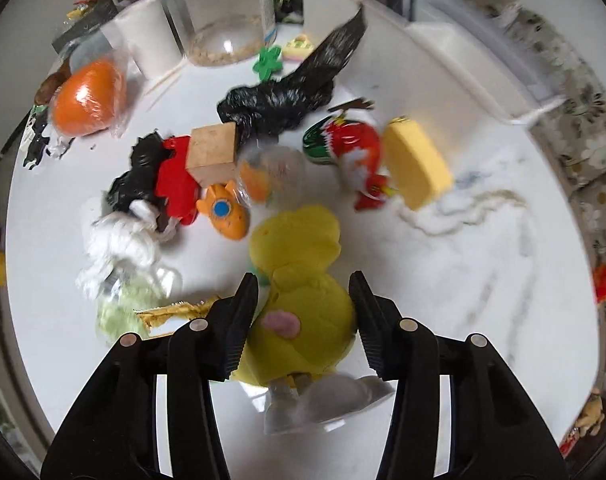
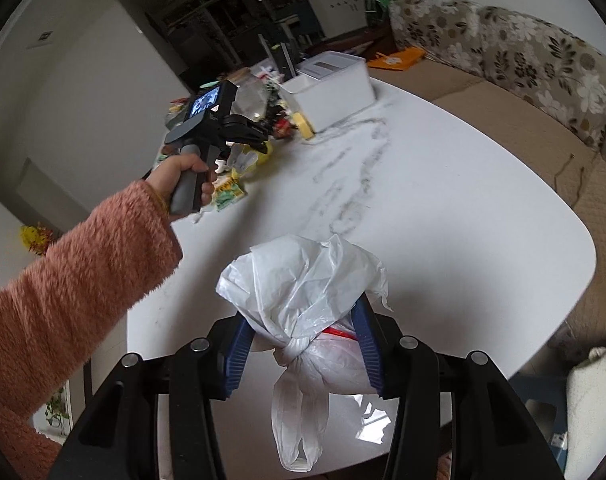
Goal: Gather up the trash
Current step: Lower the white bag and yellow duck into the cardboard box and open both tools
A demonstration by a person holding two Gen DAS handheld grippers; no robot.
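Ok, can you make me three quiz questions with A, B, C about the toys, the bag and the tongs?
1. Where is the wooden cube?
A. beside the red toy
B. inside the jar
C. on the sofa

2. What colour is the bag in the right tongs?
A. black
B. white
C. green

3. What is between the left tongs?
A. nothing
B. an orange fish
C. a yellow toy

Answers: 1 A, the cube rests right against the red toy. 2 B, the knotted bag is white plastic. 3 C, the yellow toy fills the gap.
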